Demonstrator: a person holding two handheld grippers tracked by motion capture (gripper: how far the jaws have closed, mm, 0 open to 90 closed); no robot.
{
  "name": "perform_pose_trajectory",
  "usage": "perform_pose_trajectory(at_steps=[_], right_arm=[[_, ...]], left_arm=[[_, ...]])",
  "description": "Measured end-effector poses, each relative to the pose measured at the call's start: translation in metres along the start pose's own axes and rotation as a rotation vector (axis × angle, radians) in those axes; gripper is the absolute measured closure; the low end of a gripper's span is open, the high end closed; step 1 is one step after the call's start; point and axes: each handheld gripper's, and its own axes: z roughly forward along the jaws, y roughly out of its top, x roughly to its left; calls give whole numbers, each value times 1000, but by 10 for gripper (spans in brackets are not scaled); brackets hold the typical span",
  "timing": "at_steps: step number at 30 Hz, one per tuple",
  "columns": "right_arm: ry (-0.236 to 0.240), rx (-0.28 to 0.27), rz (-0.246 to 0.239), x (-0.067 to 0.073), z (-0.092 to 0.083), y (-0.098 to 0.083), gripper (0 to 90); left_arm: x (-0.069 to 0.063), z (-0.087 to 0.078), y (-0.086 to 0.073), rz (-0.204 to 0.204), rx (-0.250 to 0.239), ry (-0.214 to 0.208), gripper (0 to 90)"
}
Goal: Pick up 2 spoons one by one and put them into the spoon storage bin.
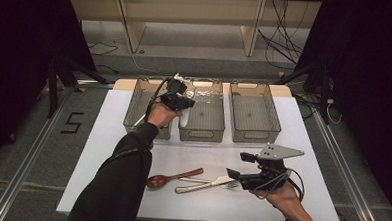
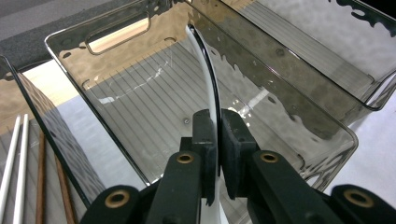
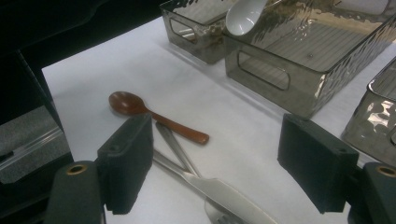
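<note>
Reaching forward, left gripper [image 1: 184,107] clamps a white spoon [image 2: 211,100] upright over the middle bin [image 1: 201,133]. Right gripper [image 1: 240,165], jaws wide and empty, hovers low above the knife [image 1: 201,185].

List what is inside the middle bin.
The middle bin shows a bare ribbed floor; the white spoon, pinched by the left gripper, hangs over it. The floor under the jaws is hidden.

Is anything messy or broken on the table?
Nothing looks broken or spilled. The wooden spoon, knife and fork lie loosely crossed on the table, outside the bins.
</note>
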Motion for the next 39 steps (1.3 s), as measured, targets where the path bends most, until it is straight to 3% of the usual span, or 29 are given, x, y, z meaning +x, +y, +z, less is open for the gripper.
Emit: perform_pose_trajectory(at_steps=[4,6,9,11,14,18,27,31,33,36,39], right_arm=[[2,1,1,0,1,0,275],[1,0,-2,0,0,0,275],[1,1,-1,0,0,0,275],[2,0,1,0,1,0,275],[0,2,-2,1,1,0,275],[0,1,-2,1,1,0,275],[-4,-1,-4,1,1,0,276],[-7,-1,-3,1,1,1,276],[-6,2,-5,2,1,1,276],[-6,-3,-4,1,1,1,276],[-6,-2,-4,1,0,1,276]], left_arm=[[0,4,-4,0,12,2,838],[1,4,-5,-19,4,-11,814],[0,4,-4,-19,28,-15,639],[-2,1,-4,-19,28,-23,606],[-3,-6,-3,-22,49,-20,480],[-10,-21,-8,8,50,-48,394],[-21,-57,-45,70,80,-130,277],[-25,-65,-60,97,135,-110,240],[-26,-68,-68,106,150,-126,236],[-28,-67,-81,143,198,-111,212],[-29,-64,-91,144,218,-116,203]])
